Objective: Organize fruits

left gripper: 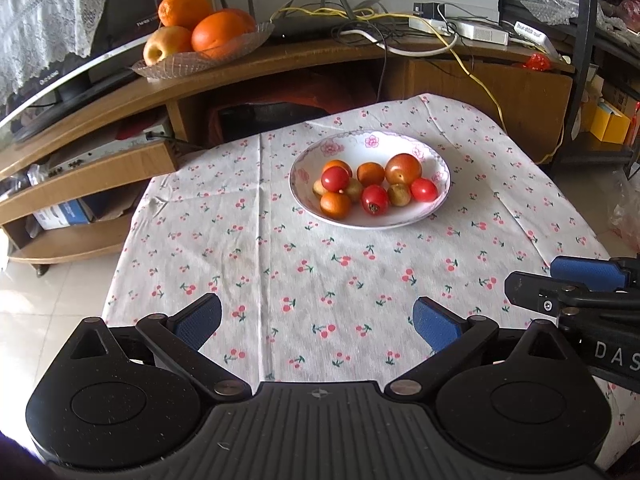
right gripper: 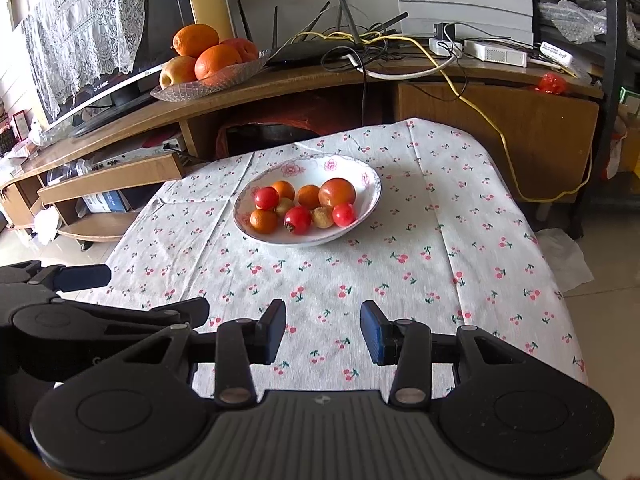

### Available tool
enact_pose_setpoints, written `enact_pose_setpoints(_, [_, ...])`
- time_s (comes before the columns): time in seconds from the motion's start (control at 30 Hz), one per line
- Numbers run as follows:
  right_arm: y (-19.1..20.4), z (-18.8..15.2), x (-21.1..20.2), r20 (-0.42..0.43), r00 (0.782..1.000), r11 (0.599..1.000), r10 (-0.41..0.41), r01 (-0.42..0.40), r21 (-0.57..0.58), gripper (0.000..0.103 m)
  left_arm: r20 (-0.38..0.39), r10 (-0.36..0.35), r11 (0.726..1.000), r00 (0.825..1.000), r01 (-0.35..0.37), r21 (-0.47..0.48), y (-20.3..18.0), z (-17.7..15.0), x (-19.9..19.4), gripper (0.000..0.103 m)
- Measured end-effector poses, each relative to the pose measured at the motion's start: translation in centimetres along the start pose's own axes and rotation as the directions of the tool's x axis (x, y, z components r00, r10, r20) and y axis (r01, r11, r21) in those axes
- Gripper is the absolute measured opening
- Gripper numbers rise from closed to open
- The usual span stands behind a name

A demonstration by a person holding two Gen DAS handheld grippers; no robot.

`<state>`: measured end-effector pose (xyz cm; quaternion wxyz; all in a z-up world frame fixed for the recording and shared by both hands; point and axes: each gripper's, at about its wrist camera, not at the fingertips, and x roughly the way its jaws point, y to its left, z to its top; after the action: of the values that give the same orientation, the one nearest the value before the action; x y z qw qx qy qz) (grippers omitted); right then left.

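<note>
So, both claws hover over the near edge of the table (left gripper: pixel 248 184) w/ nothing in them. Left claw (left gripper: pixel 318 320) has its blue pads wide apart, empty cloth btwn them; right claw (right gripper: pixel 323 330) is also apart, but w/ a narrower gap. Each shows in the other's view: the right one pokes in at the right edge of the left cam, the left one at the left edge of the right cam. Fruit sits in a white floral bowl (left gripper: pixel 416 148) toward the far side of the table, on the cherry-print cloth (left gripper: pixel 360 272), well apart from both claws. Inside: three red cherry tomatoes, e.g. one at the right (left gripper: pixel 424 190), three small orange fruits, e.g. the front-left one (left gripper: pixel 335 205), one bigger reddish-orange fruit (left gripper: pixel 403 168), plus a few small yellowish-brown ones. Behind the table, a wooden TV stand (left gripper: pixel 280 60) carries a glass dish (left gripper: pixel 176 66) w/ oranges & an apple, plus a router and tangled cables.
</note>
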<state>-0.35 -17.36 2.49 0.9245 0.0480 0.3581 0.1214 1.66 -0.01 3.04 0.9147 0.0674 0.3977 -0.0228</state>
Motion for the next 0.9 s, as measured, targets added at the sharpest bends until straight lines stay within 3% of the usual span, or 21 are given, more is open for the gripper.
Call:
enact_pose_setpoints(0.53, [0.6,-2.0,-0.2,-0.076,0.996,0.999,-0.037,0.035,-0.018,0.041,-0.069,0.014,1.0,0.998,-0.014,0.009,-0.3,-2.1,-0.1,0.103])
enact_pose_setpoints(0.9, [0.5,-2.4,-0.4,-0.085,0.995,0.999,-0.042,0.04,-0.017,0.041,-0.071,0.012,1.0,0.997,-0.011,0.016,-0.5,-2.4,-0.4,0.102])
